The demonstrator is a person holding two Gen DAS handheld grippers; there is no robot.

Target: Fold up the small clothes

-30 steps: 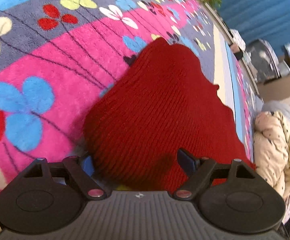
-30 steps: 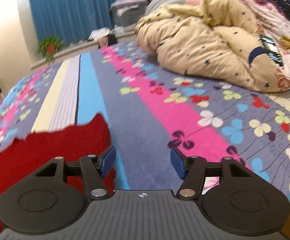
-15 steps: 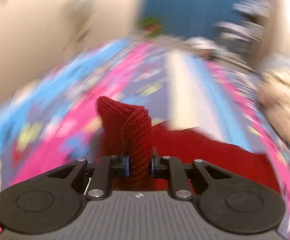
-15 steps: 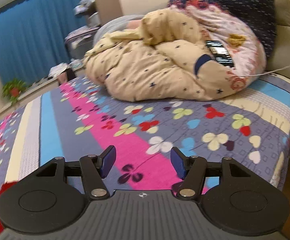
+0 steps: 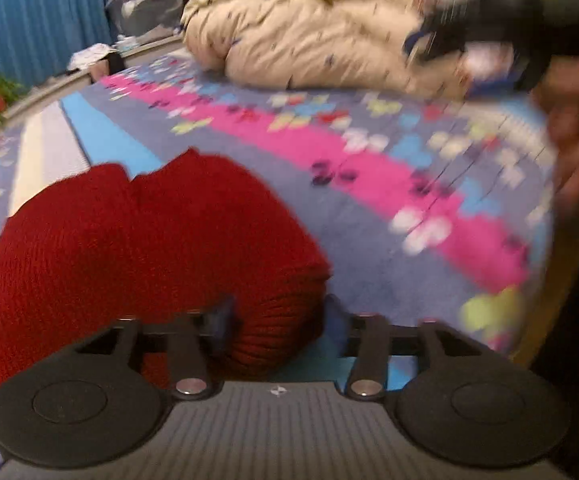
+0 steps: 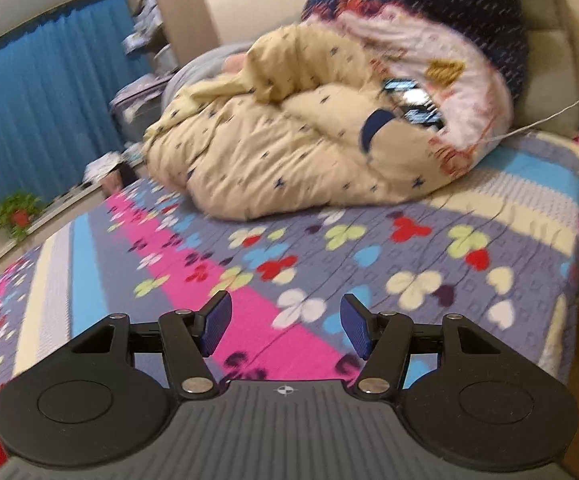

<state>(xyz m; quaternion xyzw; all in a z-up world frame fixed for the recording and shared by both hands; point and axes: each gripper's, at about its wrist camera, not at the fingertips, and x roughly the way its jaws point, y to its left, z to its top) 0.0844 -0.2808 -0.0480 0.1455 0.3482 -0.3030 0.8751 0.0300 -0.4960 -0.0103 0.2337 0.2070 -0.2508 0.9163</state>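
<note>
On a flowered bed, the left tool, jaws just opening, straddles the folded edge of a soft, light red knit at six o'clock, best pinched there; the right tool gapes empty.

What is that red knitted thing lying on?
The red knitted garment lies on a flowered bedspread with pink, blue and grey stripes. The spread shows all round it; whatever sits directly beneath the knit, or tucked inside its fold, is covered and cannot be seen.
</note>
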